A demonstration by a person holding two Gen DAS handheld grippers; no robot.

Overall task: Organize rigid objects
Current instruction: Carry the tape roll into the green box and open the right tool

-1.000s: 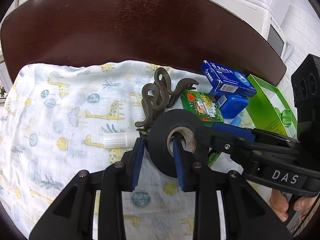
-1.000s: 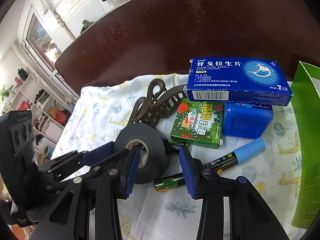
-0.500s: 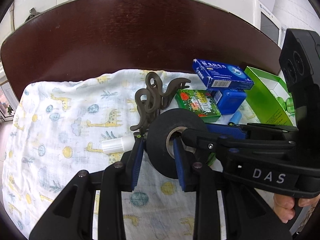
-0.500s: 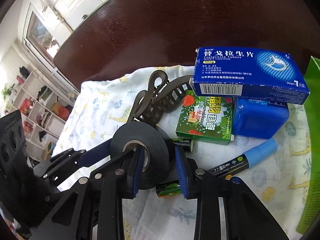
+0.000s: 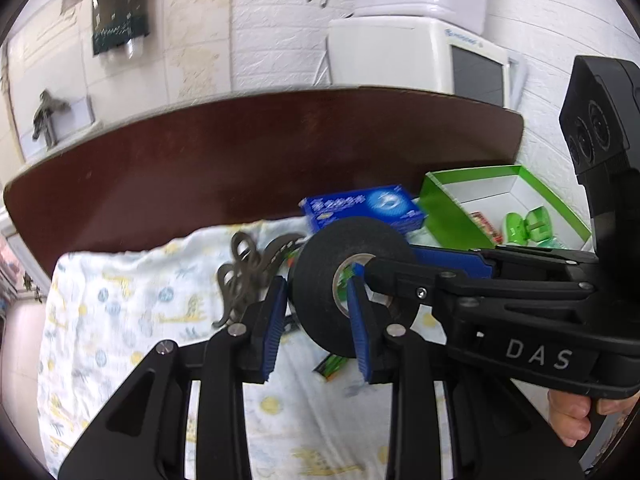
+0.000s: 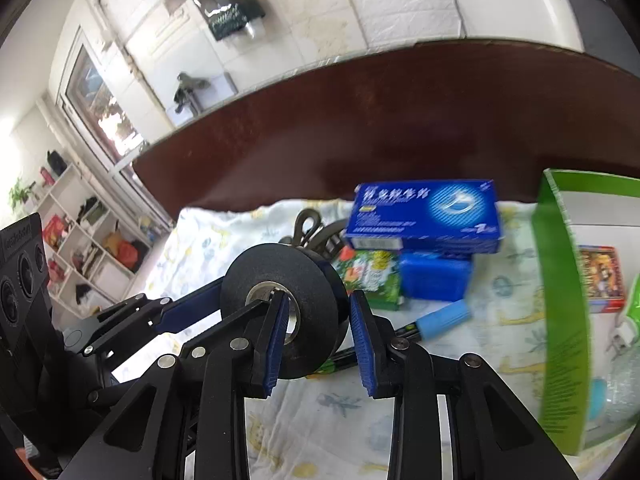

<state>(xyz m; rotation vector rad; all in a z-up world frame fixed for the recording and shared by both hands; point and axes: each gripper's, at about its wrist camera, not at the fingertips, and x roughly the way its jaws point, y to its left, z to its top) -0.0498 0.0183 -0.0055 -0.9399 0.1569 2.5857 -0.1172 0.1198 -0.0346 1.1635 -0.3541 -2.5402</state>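
A black roll of tape [image 5: 320, 280] [image 6: 308, 280] is held in the air above the patterned cloth [image 5: 120, 320] [image 6: 460, 380]. My left gripper [image 5: 318, 312] is shut on the roll's left wall, one finger outside and one in the hole. My right gripper [image 6: 318, 320] is shut on its opposite wall the same way. A blue medicine box [image 5: 364, 210] [image 6: 424, 216], a green card box [image 6: 372, 276], a blue block [image 6: 436, 278], a blue-capped marker [image 6: 440, 318], a battery [image 5: 332, 366] and a dark hair claw [image 5: 248, 268] [image 6: 310, 226] lie on the cloth.
An open green box [image 5: 448, 204] [image 6: 560, 300] stands at the right with a green item [image 5: 528, 226] and a small printed pack [image 6: 600, 276] inside. The dark wooden table [image 5: 240, 152] runs behind. A white appliance [image 5: 400, 52] stands beyond it.
Both grippers have lifted the tape roll up off the cloth together and tilted upward, so the wall now shows. The right gripper closed onto the roll.
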